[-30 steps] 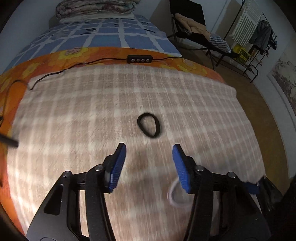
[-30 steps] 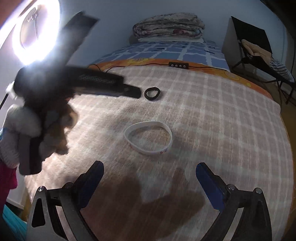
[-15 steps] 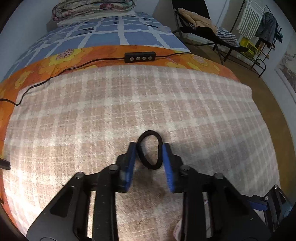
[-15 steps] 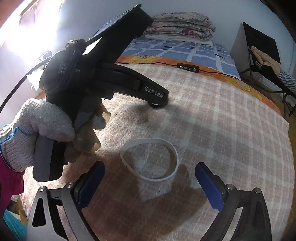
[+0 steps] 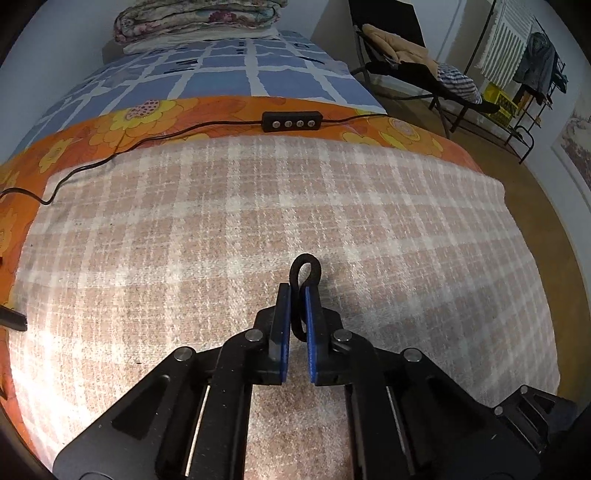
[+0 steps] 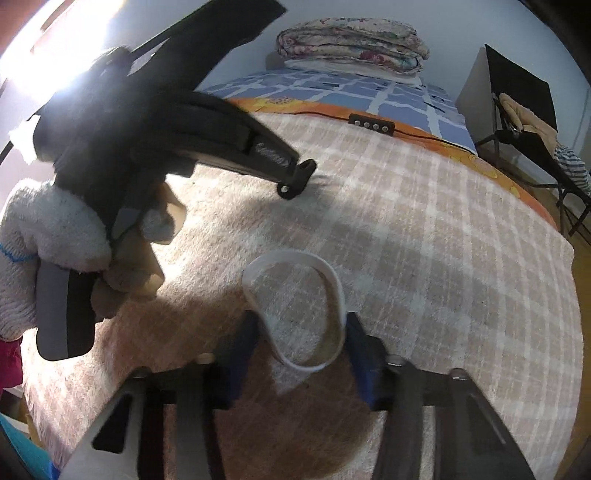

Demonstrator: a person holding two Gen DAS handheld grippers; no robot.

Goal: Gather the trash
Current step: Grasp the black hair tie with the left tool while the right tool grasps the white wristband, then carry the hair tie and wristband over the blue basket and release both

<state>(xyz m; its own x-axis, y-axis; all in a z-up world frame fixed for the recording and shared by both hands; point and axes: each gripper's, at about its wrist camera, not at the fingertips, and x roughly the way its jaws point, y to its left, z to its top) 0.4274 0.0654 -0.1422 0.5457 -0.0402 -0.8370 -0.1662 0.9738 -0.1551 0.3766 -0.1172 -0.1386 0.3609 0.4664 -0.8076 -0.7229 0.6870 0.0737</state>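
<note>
A black elastic band lies on the pink checked blanket, and my left gripper is shut on it, its loop sticking out past the blue pads. In the right wrist view the left gripper points down at the blanket, held by a gloved hand. A white wristband stands on edge between the blue pads of my right gripper. Its jaws are closing. Both pads touch the band's sides and squeeze it into a narrow oval.
A black cable with an inline switch box crosses the orange flowered sheet. A folded quilt sits at the head of the bed. A folding chair with clothes and a drying rack stand on the floor right of the bed.
The left jaws moved forward to the black band and closed on it. The right gripper came forward over the white wristband, and its jaws closed from wide apart onto the band.
</note>
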